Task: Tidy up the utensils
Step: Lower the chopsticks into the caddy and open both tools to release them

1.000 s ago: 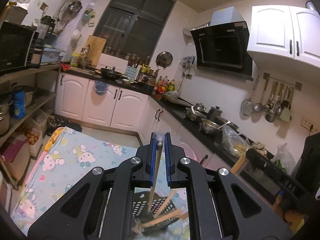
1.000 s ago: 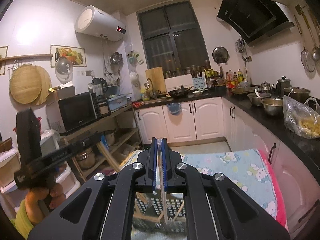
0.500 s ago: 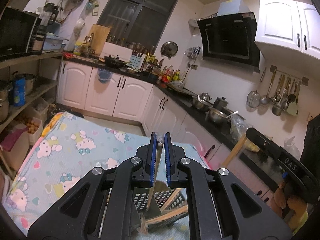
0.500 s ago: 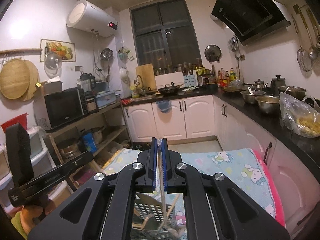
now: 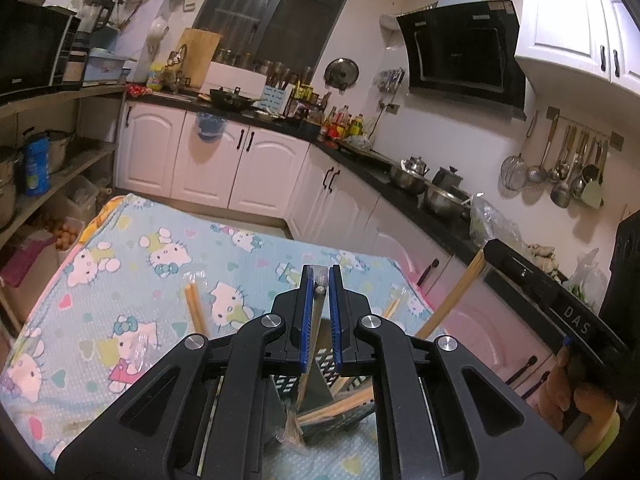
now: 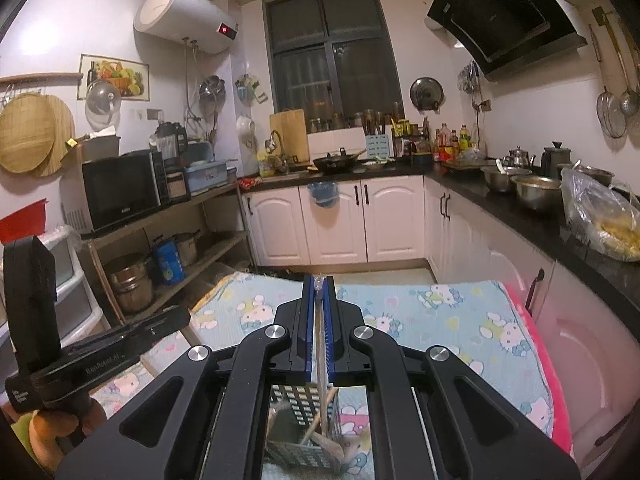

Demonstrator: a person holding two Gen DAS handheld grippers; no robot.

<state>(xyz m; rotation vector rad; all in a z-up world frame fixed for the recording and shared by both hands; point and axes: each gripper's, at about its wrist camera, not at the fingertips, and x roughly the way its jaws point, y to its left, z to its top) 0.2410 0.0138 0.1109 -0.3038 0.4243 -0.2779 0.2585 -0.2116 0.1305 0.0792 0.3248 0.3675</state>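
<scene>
Wooden chopsticks [image 5: 316,320] clamped, left tool [image 5: 319,276] | right tool [image 6: 319,284] clamped on chopsticks [image 6: 320,344]

I see warm, dim indoor light from above with a pinkish cast on the cabinets [image 5: 256,172]. The window [image 6: 332,64] is dark. Glare washes out the upper cupboard [image 5: 560,28]. Fisheye bending curves the walls, the corners go black, and fine detail is soft and grainy.

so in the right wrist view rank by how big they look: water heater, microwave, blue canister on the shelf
1. microwave and water heater: look about alike, not ranked; they stand at different depths.
2. blue canister: clearly smallest.
</scene>
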